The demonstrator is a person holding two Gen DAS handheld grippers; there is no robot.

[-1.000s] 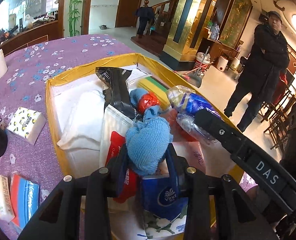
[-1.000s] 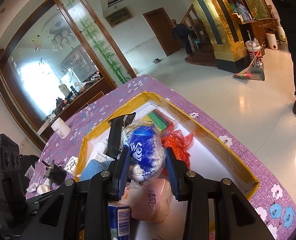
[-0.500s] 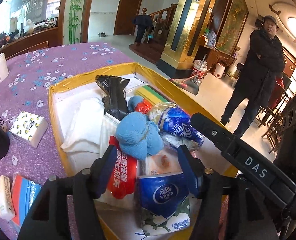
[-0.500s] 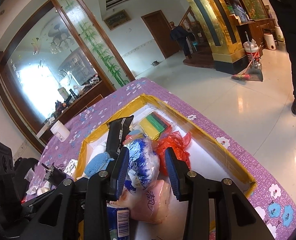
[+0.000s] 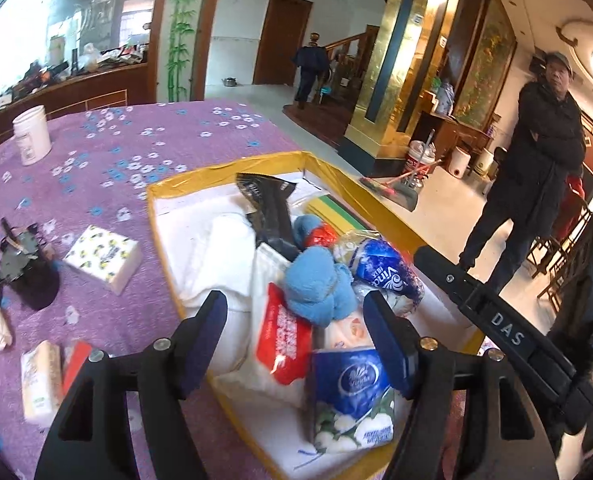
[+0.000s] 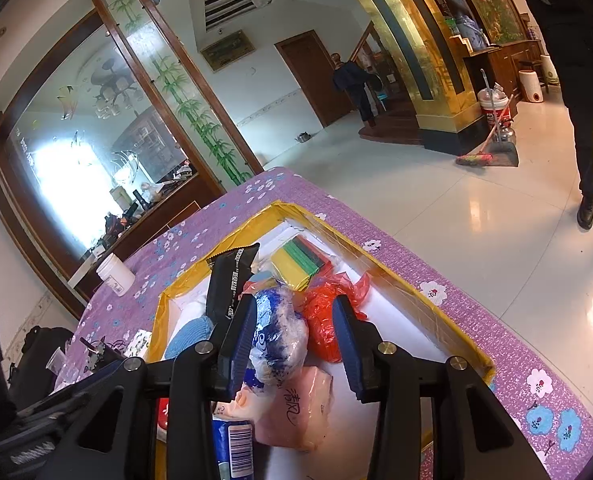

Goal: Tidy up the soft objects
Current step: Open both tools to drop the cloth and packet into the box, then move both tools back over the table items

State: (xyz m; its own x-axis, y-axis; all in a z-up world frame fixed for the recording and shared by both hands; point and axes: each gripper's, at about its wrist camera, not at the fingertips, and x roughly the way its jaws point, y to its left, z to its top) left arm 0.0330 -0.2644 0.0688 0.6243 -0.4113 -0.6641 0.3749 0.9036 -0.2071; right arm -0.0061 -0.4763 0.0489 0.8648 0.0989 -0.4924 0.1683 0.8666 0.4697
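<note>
now fuzzy blue cloth (image 5: 318, 292), bunched, resting atop packets in yellow-rimmed box (image 5: 168, 188)

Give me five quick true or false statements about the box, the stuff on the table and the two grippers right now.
1. The blue towel lies inside the yellow-rimmed box. True.
2. The left gripper is clamped on the blue towel. False: its jaws have just been opening and stand apart, clear of the towel.
3. A white jar stands on the purple tablecloth, outside the box. True.
4. The lemon-print tissue pack is in the box. False: it lies on the cloth beside it.
5. The blue and clear bag sits between the right gripper fingers. True.
</note>
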